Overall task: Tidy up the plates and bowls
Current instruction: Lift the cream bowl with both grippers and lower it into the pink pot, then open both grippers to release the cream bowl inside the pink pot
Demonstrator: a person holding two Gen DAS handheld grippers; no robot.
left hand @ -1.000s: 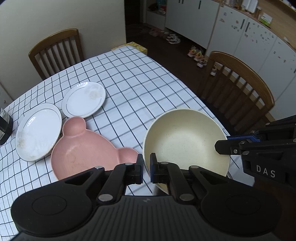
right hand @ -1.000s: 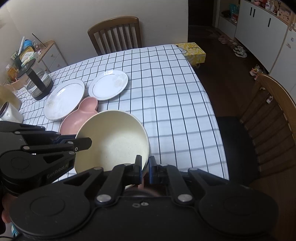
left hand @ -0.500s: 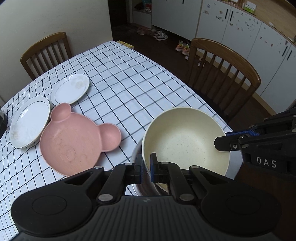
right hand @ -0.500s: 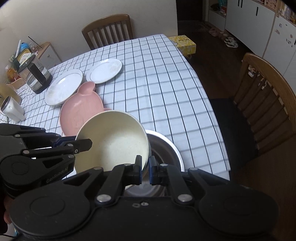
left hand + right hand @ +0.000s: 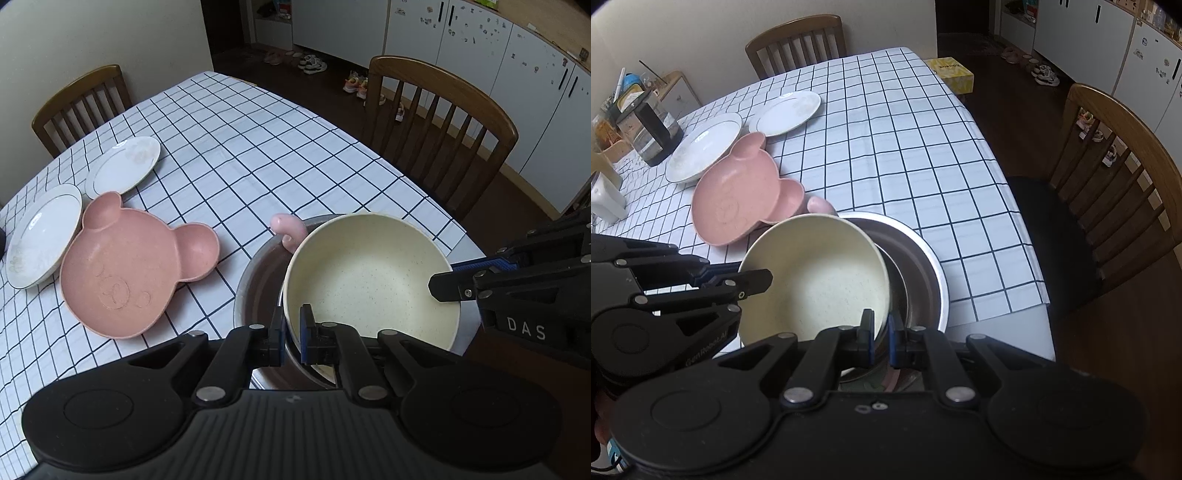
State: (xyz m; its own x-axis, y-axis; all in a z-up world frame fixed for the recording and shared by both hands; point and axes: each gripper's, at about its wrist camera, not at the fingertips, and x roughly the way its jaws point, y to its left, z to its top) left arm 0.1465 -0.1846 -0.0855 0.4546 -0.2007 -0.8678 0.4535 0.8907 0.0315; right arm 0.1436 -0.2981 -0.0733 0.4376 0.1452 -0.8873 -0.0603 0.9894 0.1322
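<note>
A cream bowl (image 5: 369, 273) hangs tilted over a steel bowl (image 5: 255, 280) near the table's front edge. My left gripper (image 5: 291, 325) is shut on the cream bowl's near rim. My right gripper (image 5: 443, 286) is shut on its right rim. In the right wrist view, the right gripper (image 5: 881, 325) pinches the cream bowl (image 5: 816, 280) above the steel bowl (image 5: 923, 266), with the left gripper (image 5: 764, 277) on its left edge. A pink bear-shaped plate (image 5: 133, 273) lies to the left. Beyond it lie a larger white plate (image 5: 44, 232) and a smaller one (image 5: 123, 166).
A pink rounded piece (image 5: 288, 229) pokes up at the steel bowl's far rim. A kettle (image 5: 653, 133) and a white mug (image 5: 604, 197) stand at the table's left. Wooden chairs (image 5: 439, 122) flank the table. A yellow box (image 5: 953, 74) sits past the far corner.
Both grippers have carried the cream bowl down and toward the table's near edge. The steel bowl has come into view beneath it. The pink plate now lies farther away.
</note>
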